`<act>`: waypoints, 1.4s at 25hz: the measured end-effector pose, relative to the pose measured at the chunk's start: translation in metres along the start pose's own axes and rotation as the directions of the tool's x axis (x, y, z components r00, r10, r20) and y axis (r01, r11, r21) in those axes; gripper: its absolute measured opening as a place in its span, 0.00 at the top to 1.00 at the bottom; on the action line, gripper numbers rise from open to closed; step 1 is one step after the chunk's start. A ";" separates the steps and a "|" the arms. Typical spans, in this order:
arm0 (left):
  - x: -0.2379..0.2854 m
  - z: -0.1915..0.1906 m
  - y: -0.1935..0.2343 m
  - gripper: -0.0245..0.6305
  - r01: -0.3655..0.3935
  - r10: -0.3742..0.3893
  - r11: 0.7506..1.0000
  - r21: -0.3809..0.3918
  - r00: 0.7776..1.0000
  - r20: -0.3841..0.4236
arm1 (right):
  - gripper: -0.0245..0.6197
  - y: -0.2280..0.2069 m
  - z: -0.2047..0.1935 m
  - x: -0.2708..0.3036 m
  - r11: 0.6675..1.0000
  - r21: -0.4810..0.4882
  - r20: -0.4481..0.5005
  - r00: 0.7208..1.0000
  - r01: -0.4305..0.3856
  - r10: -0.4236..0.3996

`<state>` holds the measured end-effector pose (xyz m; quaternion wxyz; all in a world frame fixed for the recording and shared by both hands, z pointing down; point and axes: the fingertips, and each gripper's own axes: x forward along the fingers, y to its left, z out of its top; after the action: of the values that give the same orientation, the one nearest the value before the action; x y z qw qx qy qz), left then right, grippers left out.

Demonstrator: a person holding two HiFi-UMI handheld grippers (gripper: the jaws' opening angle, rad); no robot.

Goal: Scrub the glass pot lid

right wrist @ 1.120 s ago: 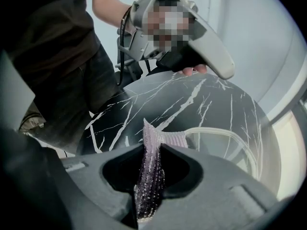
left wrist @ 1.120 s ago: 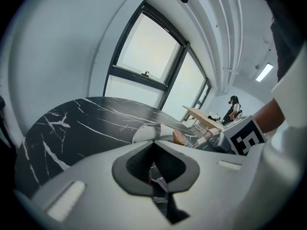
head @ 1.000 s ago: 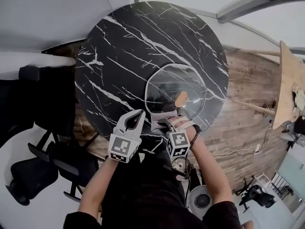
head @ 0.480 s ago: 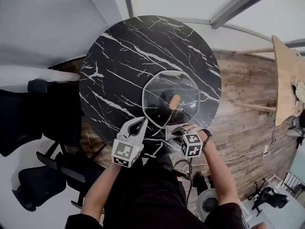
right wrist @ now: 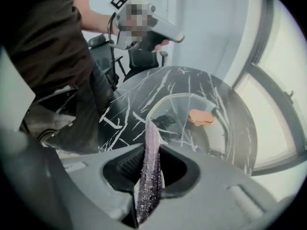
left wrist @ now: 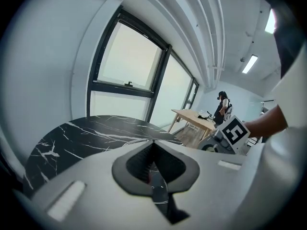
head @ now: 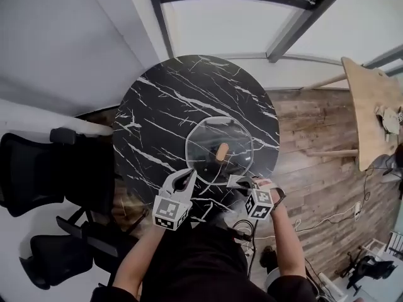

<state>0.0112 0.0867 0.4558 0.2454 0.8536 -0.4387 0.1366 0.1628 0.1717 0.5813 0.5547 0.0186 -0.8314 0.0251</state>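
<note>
The round table (head: 164,112) is black with thin white veins, like marble. The glass pot lid (head: 204,140) is clear and without colour, so the veins show through it. Its knob (head: 221,151) is light orange-brown. The cloth (right wrist: 149,171) is pale violet-grey with fine glittering speckles. The left gripper (head: 184,178) and the right gripper (head: 237,180) are light grey, dark grey on the inner side. Each cube carries black-and-white square markers. The floor (head: 315,150) is of brown wood planks. The office chair (head: 38,168) is black.
</note>
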 end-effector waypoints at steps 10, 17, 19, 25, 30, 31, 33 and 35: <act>-0.027 0.019 -0.029 0.96 -0.089 0.089 0.996 0.005 0.995 0.049 | 0.85 -0.073 0.065 -0.112 0.800 0.543 0.405 0.754 0.256 -0.516; -0.055 0.050 -0.052 0.96 -0.130 0.122 0.991 0.030 0.975 0.186 | 0.85 -0.077 0.111 -0.177 0.697 0.684 0.525 0.516 0.218 -0.677; -0.065 0.060 -0.056 0.96 -0.137 0.127 0.990 0.034 0.967 0.222 | 0.85 -0.074 0.118 -0.192 0.683 0.695 0.530 0.482 0.224 -0.697; -0.090 0.092 -0.057 0.96 -0.120 0.095 0.991 0.063 0.947 0.306 | 0.85 -0.070 0.130 -0.246 0.575 0.787 0.493 0.334 0.222 -0.803; -0.112 0.123 -0.049 0.96 -0.103 0.063 0.991 0.088 0.928 0.367 | 0.85 -0.054 0.148 -0.271 0.514 0.818 0.449 0.272 0.258 -0.851; -0.119 0.128 -0.048 0.96 -0.102 0.058 0.990 0.097 0.924 0.379 | 0.85 -0.048 0.151 -0.274 0.500 0.825 0.438 0.260 0.264 -0.860; -0.131 0.135 -0.047 0.96 -0.094 0.044 0.990 0.107 0.917 0.396 | 0.85 -0.036 0.156 -0.279 0.465 0.846 0.411 0.235 0.262 -0.881; -0.140 0.136 -0.048 0.96 -0.075 0.026 0.992 0.105 0.914 0.404 | 0.85 -0.023 0.159 -0.283 0.434 0.868 0.388 0.217 0.241 -0.896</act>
<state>-0.0283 0.1325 0.2645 0.0955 0.8648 -0.4928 -0.0095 0.1259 0.1396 0.2599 -0.0036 0.5532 -0.8301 0.0696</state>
